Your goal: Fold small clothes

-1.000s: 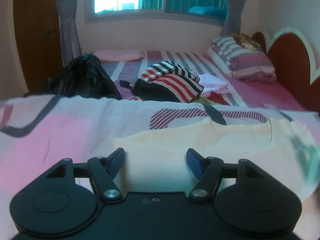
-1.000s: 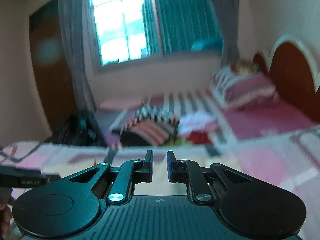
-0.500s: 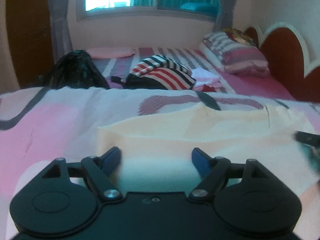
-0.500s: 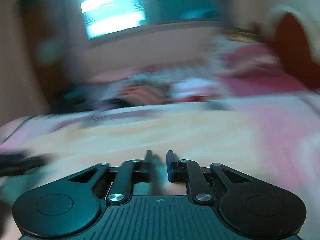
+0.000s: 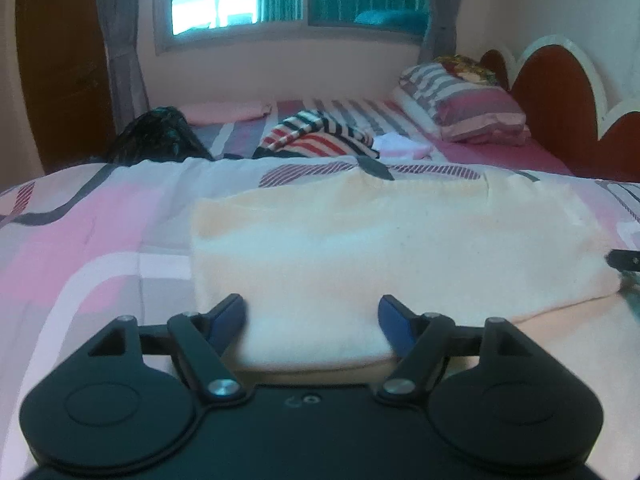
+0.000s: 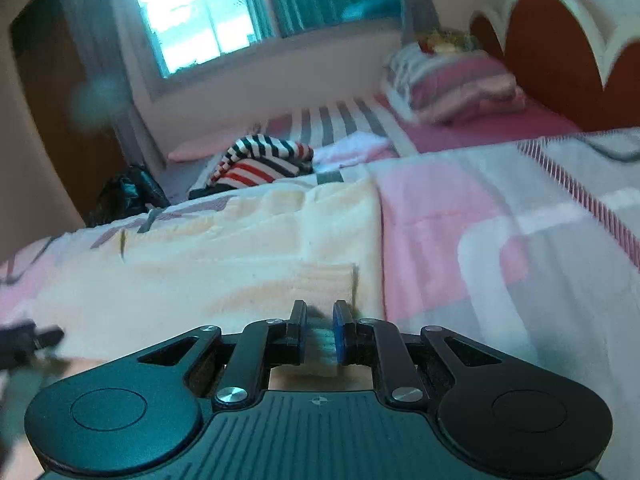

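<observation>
A cream-coloured knitted garment lies spread flat on a bed cover with pink, white and grey patches, its near edge just in front of both tools. The left gripper sits low at that near edge with its blue-tipped fingers set wide; they are closing, the cloth lies between them, and the pads do not press on it. The right gripper is at the garment's ribbed corner, close to the garment's right-hand edge against the pink cover; its fingers stand nearly together with a fold of cream cloth showing in the narrow gap, pinched between the pads. Farther back on the bed lie a red, white and dark striped garment, a black bag and a striped pillow near the red headboard.
</observation>
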`<state>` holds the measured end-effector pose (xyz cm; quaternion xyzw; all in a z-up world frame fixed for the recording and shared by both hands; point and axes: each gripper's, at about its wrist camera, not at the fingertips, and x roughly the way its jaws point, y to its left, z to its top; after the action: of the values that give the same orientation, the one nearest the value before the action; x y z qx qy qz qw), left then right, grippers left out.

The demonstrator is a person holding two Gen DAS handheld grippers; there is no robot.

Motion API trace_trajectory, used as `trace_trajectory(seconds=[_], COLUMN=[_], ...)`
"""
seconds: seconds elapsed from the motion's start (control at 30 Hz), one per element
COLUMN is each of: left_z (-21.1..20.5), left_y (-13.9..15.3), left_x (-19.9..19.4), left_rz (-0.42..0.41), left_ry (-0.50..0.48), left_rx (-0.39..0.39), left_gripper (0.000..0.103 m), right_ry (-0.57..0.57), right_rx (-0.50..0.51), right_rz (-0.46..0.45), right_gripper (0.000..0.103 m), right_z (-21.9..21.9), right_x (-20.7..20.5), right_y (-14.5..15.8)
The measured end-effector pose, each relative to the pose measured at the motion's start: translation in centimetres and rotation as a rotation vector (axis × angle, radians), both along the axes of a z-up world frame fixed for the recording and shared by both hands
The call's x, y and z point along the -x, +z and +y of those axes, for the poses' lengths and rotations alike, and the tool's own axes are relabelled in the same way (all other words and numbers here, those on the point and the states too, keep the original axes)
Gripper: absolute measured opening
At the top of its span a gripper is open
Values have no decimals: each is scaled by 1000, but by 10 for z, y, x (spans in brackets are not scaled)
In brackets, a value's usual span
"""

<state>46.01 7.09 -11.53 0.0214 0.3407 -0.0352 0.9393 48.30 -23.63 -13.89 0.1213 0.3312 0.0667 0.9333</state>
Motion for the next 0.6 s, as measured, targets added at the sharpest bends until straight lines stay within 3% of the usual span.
trace_trajectory(seconds=[0.07,0.1,0.13,0.23,0.3,0.47,0.53,0.6], left_z=[-4,-5,-5,-1,1,-2,-2,-3], left_y=[6,6,4,-1,-1,-3,-3,-2], left_x=[5,6,5,7,7,8,7,7], left_rz=[-16,-15,-5,3,8,3,5,7], left_ry=[-11,-23,-26,-9,2,0,0,-1], left_rx=[-34,-43,-45,-7,8,-2,-3,-5], left_gripper=[73,73,73,74,75,75,76,76], right_ry=[-17,-23,-21,25,26,37,89,115], right_rx=[-1,-23,-35,-25,6,54,19,-41], right_rz=[-7,-15,-18,8,5,-2,17,29], right_gripper=[21,36,43,47,34,31,12,7], right_z=[-2,-4,-5,0,3,5,4,-1], right_x=[9,11,12,5,3,-1,-6,-12], right_y=[4,6,4,-1,-2,-5,-8,-9])
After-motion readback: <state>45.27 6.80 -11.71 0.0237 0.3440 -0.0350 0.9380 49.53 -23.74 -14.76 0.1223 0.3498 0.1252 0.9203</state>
